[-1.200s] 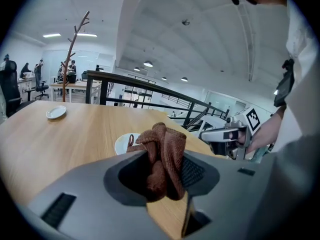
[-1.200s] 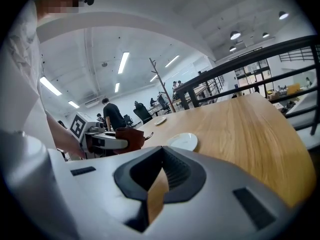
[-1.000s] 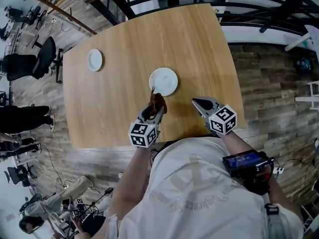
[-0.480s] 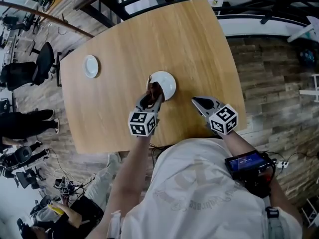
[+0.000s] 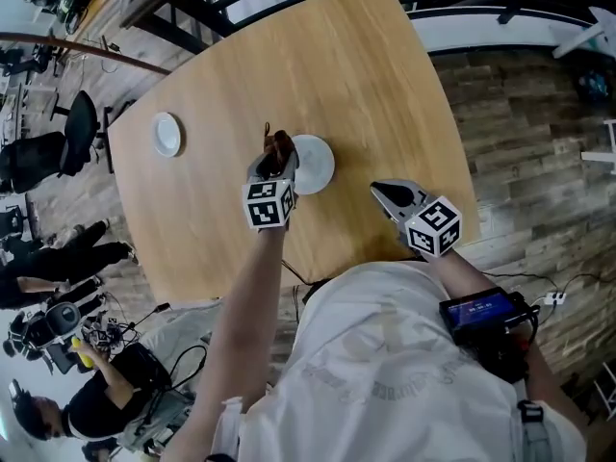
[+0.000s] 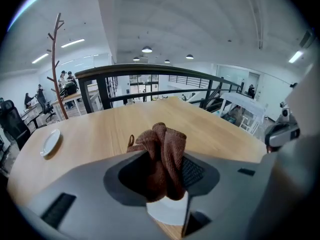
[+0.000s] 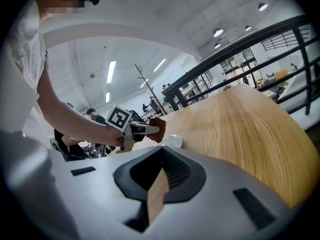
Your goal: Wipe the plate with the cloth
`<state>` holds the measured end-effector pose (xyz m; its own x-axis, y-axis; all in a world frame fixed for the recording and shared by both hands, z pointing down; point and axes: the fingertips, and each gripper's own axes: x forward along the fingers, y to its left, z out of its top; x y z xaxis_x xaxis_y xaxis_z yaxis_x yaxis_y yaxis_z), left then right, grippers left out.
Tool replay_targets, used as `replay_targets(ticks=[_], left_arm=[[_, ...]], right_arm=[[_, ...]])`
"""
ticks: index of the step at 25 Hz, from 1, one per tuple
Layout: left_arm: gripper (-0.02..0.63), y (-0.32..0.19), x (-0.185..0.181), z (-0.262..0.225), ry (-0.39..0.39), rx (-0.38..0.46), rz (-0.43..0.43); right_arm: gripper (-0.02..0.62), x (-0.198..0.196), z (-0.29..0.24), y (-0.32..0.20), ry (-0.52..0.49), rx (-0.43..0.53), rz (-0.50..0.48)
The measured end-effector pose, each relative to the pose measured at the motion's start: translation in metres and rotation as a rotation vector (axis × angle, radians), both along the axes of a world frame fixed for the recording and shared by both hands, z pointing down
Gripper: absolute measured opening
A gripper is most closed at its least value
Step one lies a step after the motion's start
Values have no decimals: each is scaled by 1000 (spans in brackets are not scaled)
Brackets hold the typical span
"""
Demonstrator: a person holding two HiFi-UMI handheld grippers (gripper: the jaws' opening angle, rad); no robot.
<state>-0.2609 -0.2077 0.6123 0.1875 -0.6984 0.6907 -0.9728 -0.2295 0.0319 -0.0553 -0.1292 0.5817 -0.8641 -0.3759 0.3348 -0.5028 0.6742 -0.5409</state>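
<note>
Pale wooden table [image 5: 366,85], black railing beyond. The left gripper [image 5: 276,159] is clamped on a bunched brown woven cloth [image 5: 280,145], right at the left rim of the round white plate [image 5: 316,165] mid-table. The right gripper [image 5: 383,192] sits closed and empty, well apart from the plate. Nothing steadies that plate, so I reckon a firm wipe could skid it. No writing is readable: only black-and-white square markers, and a shirt print too faint to make out.

Plate partly covered
The plate's [image 5: 318,165] rim nearest the cloth [image 5: 280,145] sits under the left gripper [image 5: 272,165]. The left gripper view shows only a white sliver of plate, and cloth-to-plate contact cannot be told.
</note>
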Motion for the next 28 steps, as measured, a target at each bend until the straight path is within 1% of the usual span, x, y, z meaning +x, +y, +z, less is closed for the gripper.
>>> replay_targets(ticks=[4, 7, 10, 17, 22, 25, 28], left_arm=[[170, -15, 0, 12, -22, -33, 41], [170, -19, 7, 22, -28, -63, 91], [170, -24, 18, 24, -30, -73, 131], [170, -17, 75, 24, -19, -76, 287], [170, -5, 113, 21, 18, -75, 386], [170, 0, 118, 21, 20, -81, 399], [170, 1, 107, 21, 9, -81, 380]], right_arm=[[14, 4, 2, -2, 0, -13, 20], [14, 9, 3, -7, -2, -18, 46], [14, 12, 3, -12, -2, -18, 60], [14, 15, 5, -12, -4, -27, 67], [14, 15, 6, -10, 0, -30, 63], [14, 13, 6, -9, 0, -30, 57], [14, 12, 5, -9, -1, -28, 50]])
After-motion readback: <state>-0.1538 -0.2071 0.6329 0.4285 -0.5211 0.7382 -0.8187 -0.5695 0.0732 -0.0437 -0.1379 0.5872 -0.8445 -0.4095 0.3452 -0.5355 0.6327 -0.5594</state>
